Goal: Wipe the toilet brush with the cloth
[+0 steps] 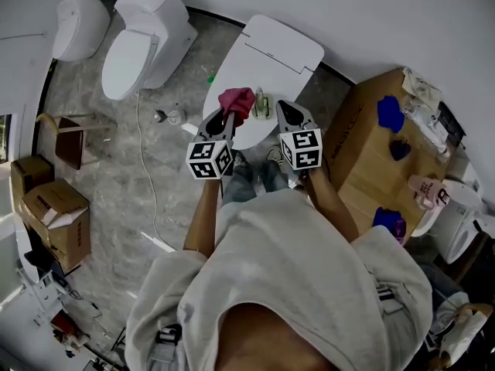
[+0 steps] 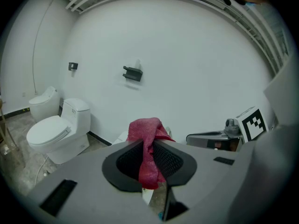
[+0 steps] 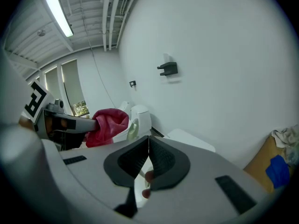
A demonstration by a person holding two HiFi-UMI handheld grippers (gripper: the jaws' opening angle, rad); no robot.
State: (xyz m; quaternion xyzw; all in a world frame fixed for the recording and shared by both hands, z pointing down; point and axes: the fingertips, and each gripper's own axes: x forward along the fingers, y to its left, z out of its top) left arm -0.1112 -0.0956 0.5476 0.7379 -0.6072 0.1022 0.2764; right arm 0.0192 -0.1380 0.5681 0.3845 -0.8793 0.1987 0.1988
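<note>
At the far left two white toilets [image 1: 143, 41] stood against the wall, with cardboard boxes [image 1: 58, 215] cut off by the head view's edge below them. The left gripper [image 1: 228, 114] had its jaws clamped on the red cloth [image 1: 237, 100]. In its own view the cloth [image 2: 147, 134] was pinched between the pads and bunched above them, hiding what lay just beyond. Just right of it, over the white toilet lid [image 1: 271, 56], sat a small pale green object [image 1: 261, 103]. It was too small and blurred to tell whether it was the toilet brush, and in the right gripper view it [image 3: 132, 129] showed only partly beside the cloth. The right gripper [image 1: 282, 108] had its jaws pressed together, nothing visible between them [image 3: 148, 141]. At the right, blue rags [image 1: 390, 113] lay on a cardboard box [image 1: 363, 157].
</note>
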